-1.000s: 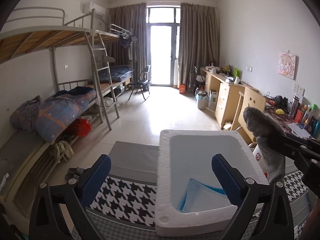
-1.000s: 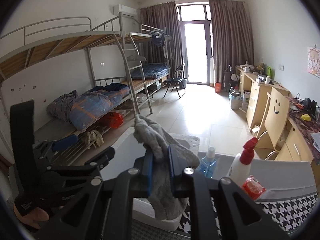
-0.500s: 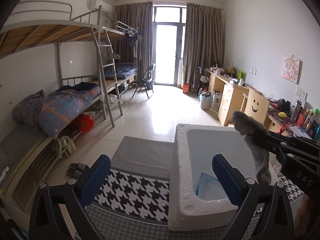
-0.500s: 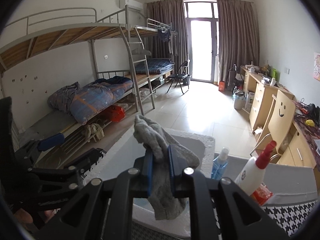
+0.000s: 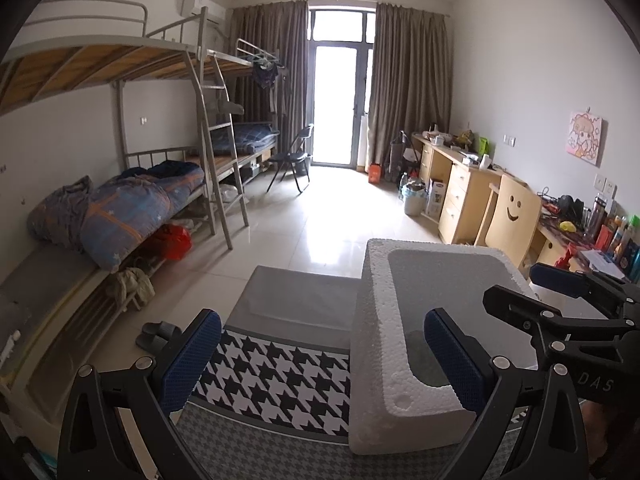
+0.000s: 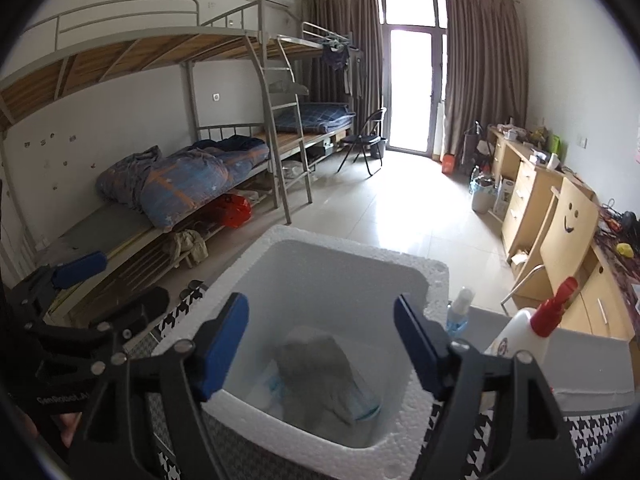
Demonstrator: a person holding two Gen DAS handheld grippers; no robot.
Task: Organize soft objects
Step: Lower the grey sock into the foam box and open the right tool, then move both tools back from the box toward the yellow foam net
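A white foam box (image 6: pixel 428 280) stands on the houndstooth-covered table (image 5: pixel 280 376). A grey soft cloth (image 6: pixel 316 364) lies inside the box on a light blue and white item (image 6: pixel 272 384). My right gripper (image 6: pixel 322 344) is open and empty, directly above the box and the cloth. My left gripper (image 5: pixel 320 356) is open and empty, its right finger over the box's near left corner (image 5: pixel 376 320). The right gripper also shows at the right edge of the left wrist view (image 5: pixel 560 300).
A white spray bottle with a red trigger (image 6: pixel 528 328) and a blue bottle (image 6: pixel 458 312) stand right of the box. A bunk bed (image 5: pixel 120 200) lines the left wall, desks and a smiley chair (image 5: pixel 512 212) the right.
My right gripper opened and let go of the grey cloth, which dropped into the foam box. The left gripper shifted left relative to the box.
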